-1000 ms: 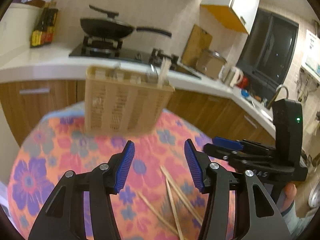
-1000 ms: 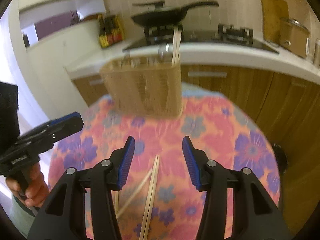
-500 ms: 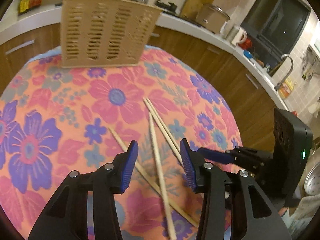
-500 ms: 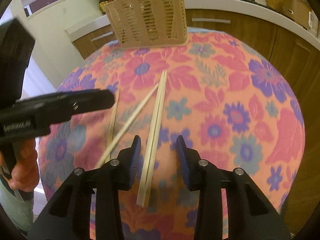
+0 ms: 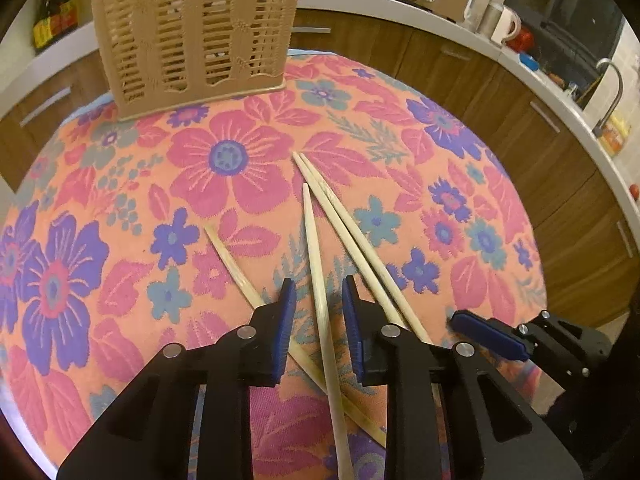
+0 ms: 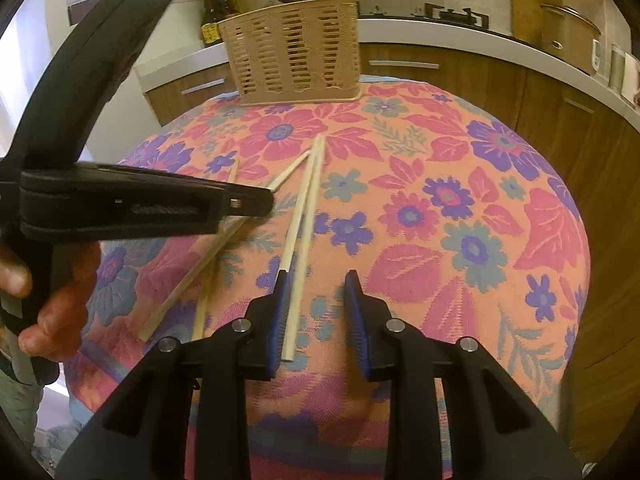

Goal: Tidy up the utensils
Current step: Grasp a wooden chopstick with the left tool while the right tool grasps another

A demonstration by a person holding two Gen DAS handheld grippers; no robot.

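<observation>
Several pale wooden chopsticks lie on the floral tablecloth. My left gripper (image 5: 318, 292) is open low over them, with one chopstick (image 5: 314, 248) running between its jaws; a crossed one (image 5: 236, 264) lies to its left. My right gripper (image 6: 316, 284) is open, with the near ends of a side-by-side pair (image 6: 304, 204) just inside its left finger. A beige slotted utensil basket (image 5: 192, 28) stands at the table's far edge, also in the right wrist view (image 6: 294, 52), holding a few utensils.
The round table (image 6: 500, 220) drops off on all sides. Wooden cabinets and a white counter (image 5: 520, 60) with a pot, mugs and stove curve behind it. The left gripper body (image 6: 120, 200) and my hand fill the right view's left side.
Both grippers have dropped from level with the basket to just above the chopsticks. Their jaws have narrowed a little but remain open.
</observation>
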